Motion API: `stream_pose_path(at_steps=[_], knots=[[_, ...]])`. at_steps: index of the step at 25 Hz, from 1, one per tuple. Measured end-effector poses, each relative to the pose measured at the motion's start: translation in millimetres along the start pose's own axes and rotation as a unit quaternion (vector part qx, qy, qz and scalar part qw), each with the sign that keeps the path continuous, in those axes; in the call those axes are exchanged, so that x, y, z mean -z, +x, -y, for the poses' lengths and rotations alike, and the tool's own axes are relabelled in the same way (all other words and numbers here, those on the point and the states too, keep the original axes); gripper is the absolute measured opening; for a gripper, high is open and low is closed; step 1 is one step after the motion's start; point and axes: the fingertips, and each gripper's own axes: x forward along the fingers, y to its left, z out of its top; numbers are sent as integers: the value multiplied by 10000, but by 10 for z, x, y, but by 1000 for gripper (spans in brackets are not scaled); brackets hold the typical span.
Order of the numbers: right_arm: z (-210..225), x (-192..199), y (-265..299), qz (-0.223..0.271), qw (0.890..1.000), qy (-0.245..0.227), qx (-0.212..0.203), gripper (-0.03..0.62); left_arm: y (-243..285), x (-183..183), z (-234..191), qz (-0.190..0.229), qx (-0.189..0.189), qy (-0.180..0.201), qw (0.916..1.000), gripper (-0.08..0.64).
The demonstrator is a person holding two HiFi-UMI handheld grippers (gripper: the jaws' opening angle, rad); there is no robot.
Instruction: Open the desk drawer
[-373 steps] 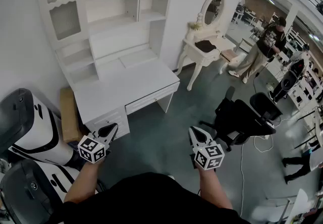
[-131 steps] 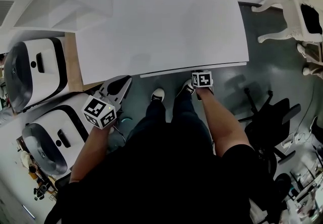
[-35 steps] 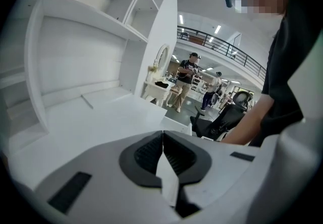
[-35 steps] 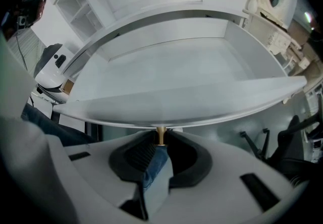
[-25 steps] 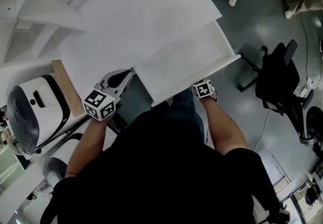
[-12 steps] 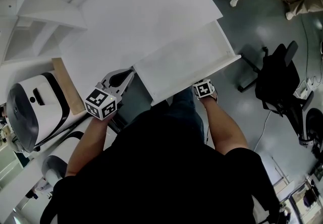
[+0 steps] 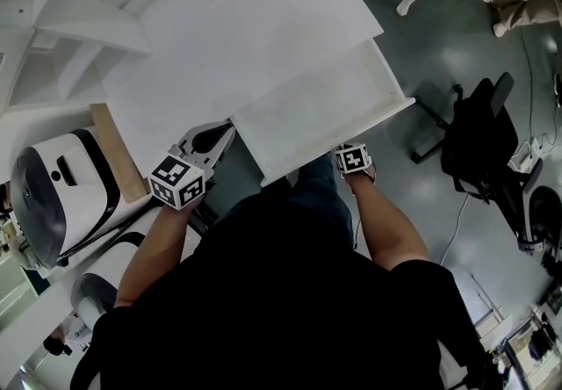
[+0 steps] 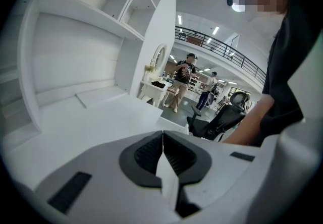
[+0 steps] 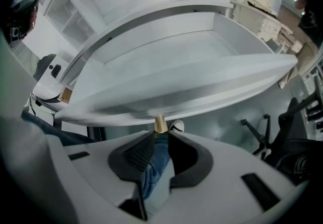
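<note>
White desk (image 7: pixel 219 46), drawer (image 7: pixel 325 107) pulled out; right gripper (image 9: pixel 160 133) just spreading around gold knob (image 9: pixel 160 123); left gripper (image 8: pixel 162 135) pressed together, empty.

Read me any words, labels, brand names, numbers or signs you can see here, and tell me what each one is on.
No readable text anywhere in these views.
Left cube and right cube: black-and-white square patterns only, no letters or numbers.
White machine beside the desk: small dark marks, too small to read.
Desk and open drawer: plain white, no labels.
</note>
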Motion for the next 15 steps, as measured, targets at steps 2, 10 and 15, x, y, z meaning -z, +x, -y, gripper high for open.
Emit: stream_pose_path(at_steps=[2,10,15], knots=[[2,51,-49,-19,10000,64,8,83,-1,-24,9,27,24,17,10000,12],[88,112,-381,136,9993,340,89,75,-29,-108,-33,225,109,-29,9997,12],[12,61,-653,343,9988,347,65,74,-56,-182,-44,363,177,-5,9992,12]])
